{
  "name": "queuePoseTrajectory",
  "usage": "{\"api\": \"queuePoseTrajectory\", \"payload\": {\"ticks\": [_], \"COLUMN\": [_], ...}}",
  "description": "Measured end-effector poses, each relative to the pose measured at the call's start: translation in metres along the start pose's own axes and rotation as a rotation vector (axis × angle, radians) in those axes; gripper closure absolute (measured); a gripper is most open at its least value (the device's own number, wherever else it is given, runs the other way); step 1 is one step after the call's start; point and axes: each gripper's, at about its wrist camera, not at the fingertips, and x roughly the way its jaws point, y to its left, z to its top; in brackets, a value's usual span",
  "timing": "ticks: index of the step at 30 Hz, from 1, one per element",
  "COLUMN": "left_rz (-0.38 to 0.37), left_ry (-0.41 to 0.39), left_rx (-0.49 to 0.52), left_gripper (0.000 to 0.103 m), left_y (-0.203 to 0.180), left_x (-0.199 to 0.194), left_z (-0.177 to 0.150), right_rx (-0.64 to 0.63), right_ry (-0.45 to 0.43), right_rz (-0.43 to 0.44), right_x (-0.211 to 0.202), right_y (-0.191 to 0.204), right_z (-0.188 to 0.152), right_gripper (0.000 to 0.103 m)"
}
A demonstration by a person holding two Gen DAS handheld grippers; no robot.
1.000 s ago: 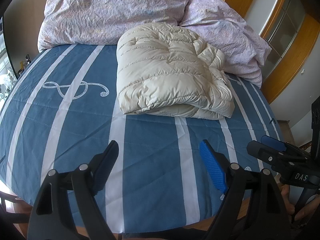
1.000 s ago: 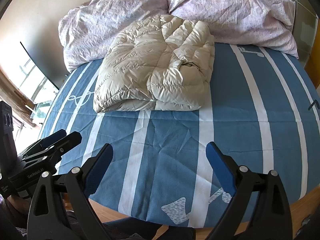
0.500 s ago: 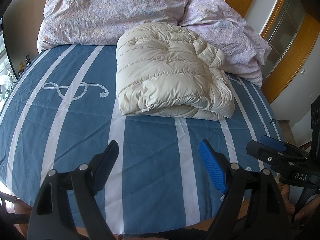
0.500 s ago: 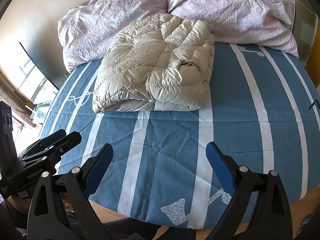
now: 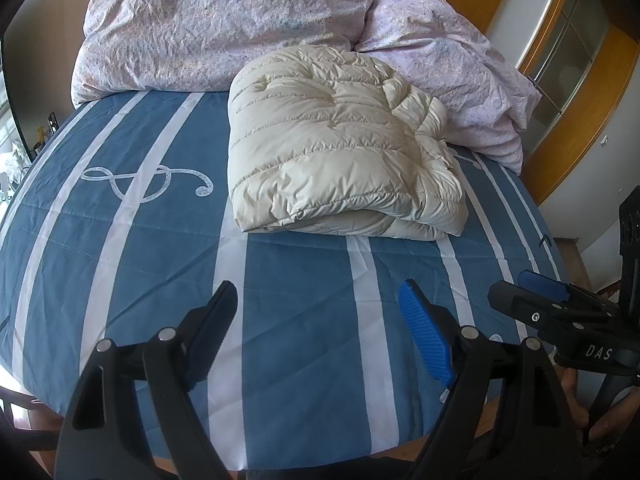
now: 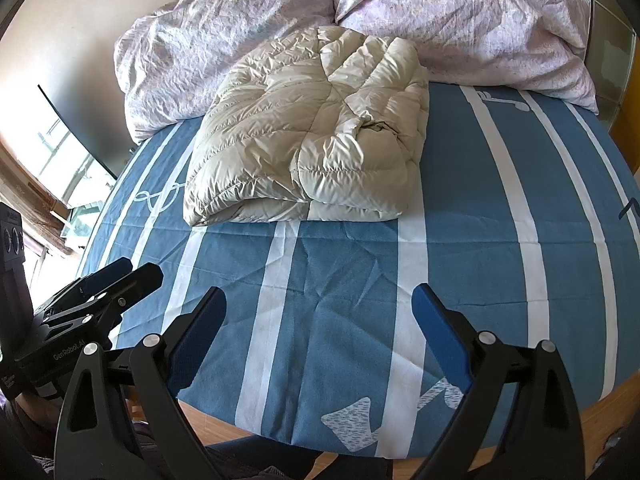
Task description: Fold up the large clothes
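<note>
A cream quilted down jacket (image 5: 336,148) lies folded into a thick bundle on the blue striped bed sheet (image 5: 304,280); it also shows in the right wrist view (image 6: 316,136). My left gripper (image 5: 316,320) is open and empty above the sheet near the bed's front edge, well short of the jacket. My right gripper (image 6: 320,320) is open and empty, likewise back from the jacket. The right gripper shows at the right edge of the left wrist view (image 5: 560,312). The left gripper shows at the left edge of the right wrist view (image 6: 92,296).
A crumpled pink-lilac duvet and pillows (image 5: 240,28) are heaped behind the jacket against the wall (image 6: 460,20). Wooden-framed glass doors (image 5: 560,64) stand to the right. A window (image 6: 60,160) is at the left. The bed's wooden front edge (image 6: 608,408) is just below my grippers.
Nothing has visibly moved apart from a very slight drift of both views; the jacket and both grippers stay as they were.
</note>
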Motion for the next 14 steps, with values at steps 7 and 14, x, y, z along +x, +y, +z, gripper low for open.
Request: {"api": "queuePoseTrajectory", "payload": {"ticks": [7, 14], "left_rz": [0.001, 0.001], "left_ry": [0.000, 0.000], "left_rx": [-0.001, -0.001], "left_gripper": [0.020, 0.021], "left_y": [-0.0006, -0.0008], "left_x": [-0.0006, -0.0005], "left_z": [-0.0002, -0.0001], "right_rx": [-0.002, -0.002], "right_ry": [0.000, 0.001], "right_rz": [0.001, 0.002], "right_x": [-0.0002, -0.0003], "right_y": [-0.0005, -0.0017], "right_z": [0.0007, 0.0005], "right_gripper": [0.007, 0.007]}}
